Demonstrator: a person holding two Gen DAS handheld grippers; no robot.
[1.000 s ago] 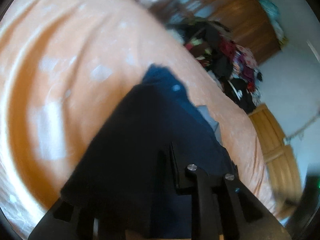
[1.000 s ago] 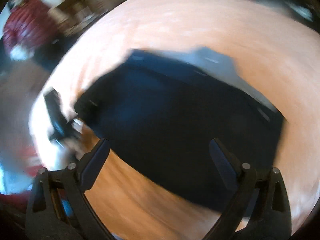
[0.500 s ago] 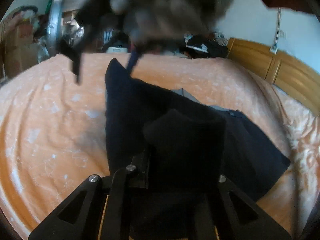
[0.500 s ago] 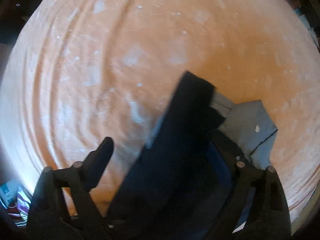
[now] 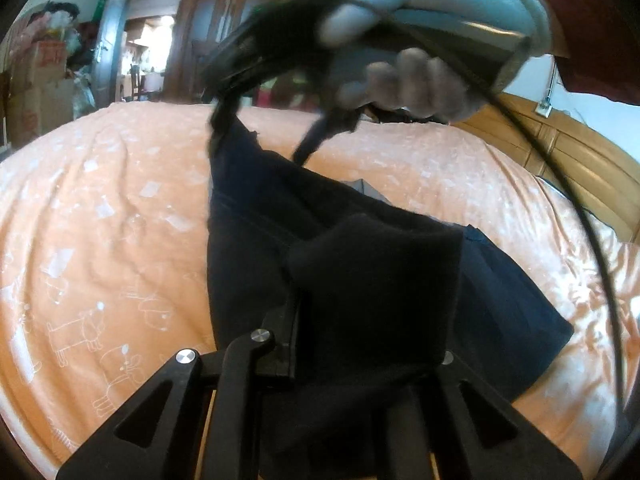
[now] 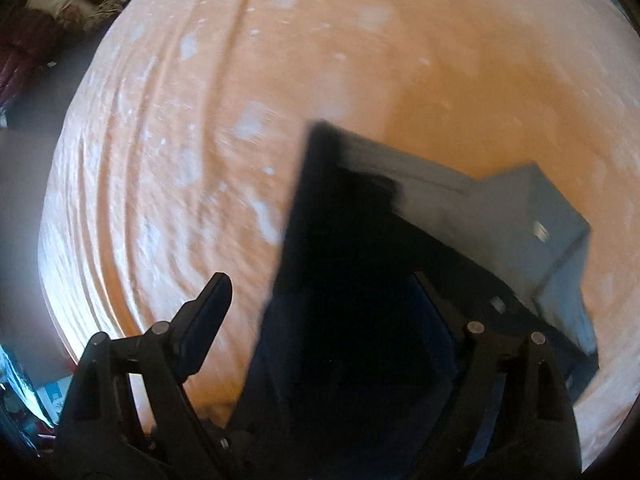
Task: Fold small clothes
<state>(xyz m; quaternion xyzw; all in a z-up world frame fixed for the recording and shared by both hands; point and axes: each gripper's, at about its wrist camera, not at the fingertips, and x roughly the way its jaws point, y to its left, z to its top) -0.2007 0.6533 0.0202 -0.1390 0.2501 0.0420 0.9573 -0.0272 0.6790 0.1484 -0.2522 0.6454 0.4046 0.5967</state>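
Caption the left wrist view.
Both grippers lift a dark navy cloth garment above the orange printed bedsheet.

An orange bed [image 5: 120,240] with white animal prints carries a dark navy garment [image 5: 500,312], partly lifted; grey cloth [image 6: 540,216] lies beneath it.

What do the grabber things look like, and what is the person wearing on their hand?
Both grippers are black. The left gripper has flat angular arms with triangular cut-outs and silver round bolts. The right gripper has the same bolts and flat, paddle-shaped fingers. The hand wears a pale light-blue glove, below a dark red sleeve. A thin black cable curves down from its handle.
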